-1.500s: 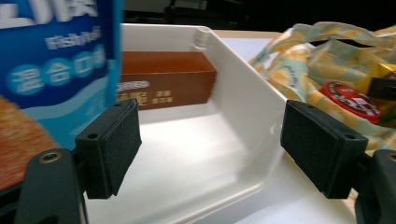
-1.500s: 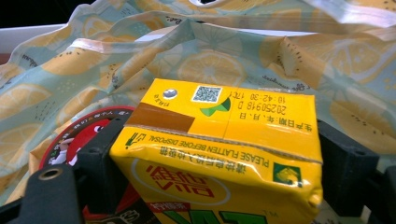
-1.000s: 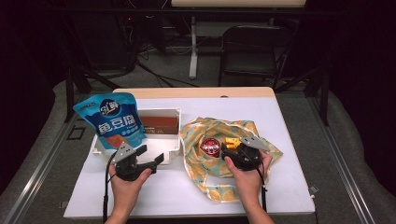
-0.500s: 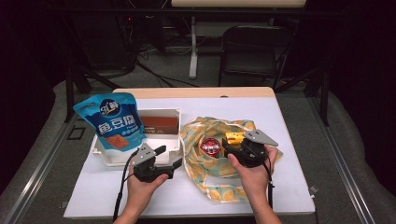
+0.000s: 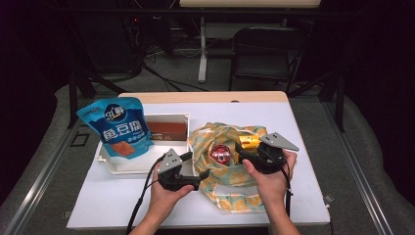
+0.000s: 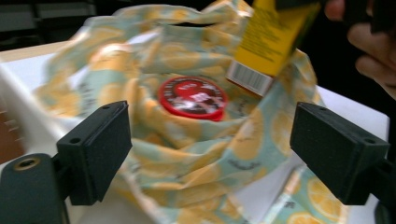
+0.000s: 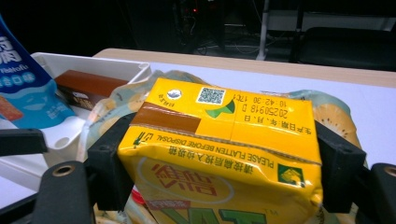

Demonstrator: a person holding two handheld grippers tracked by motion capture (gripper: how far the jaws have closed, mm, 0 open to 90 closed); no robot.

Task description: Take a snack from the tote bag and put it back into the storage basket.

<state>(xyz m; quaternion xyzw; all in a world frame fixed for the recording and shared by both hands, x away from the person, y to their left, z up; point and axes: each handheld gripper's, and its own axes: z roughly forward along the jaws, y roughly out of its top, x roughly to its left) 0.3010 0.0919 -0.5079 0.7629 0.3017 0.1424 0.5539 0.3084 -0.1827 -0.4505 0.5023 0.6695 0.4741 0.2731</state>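
A lemon-print cloth bag (image 5: 230, 188) lies open on the white table, with a red round lid (image 5: 220, 152) in its middle. My right gripper (image 5: 246, 148) is shut on a yellow drink carton (image 5: 249, 141) just right of the lid. In the right gripper view the carton (image 7: 219, 149) sits squeezed between both jaws. My left gripper (image 5: 196, 165) stands open at the bag's left edge. In the left gripper view its pads (image 6: 98, 149) frame the bag (image 6: 187, 154), with the red lid (image 6: 192, 98) ahead and the carton (image 6: 275, 37) at the upper right.
A white tray (image 5: 143, 165) at the left holds a brown box (image 5: 166, 131); a blue snack pouch (image 5: 117, 127) leans on its left side. The tray's wall (image 7: 135, 70) is close to the bag. A dark chair (image 5: 264, 54) stands beyond the table.
My left gripper has moved right, from in front of the tray to the bag's left edge. The right gripper has risen slightly with the carton in it.
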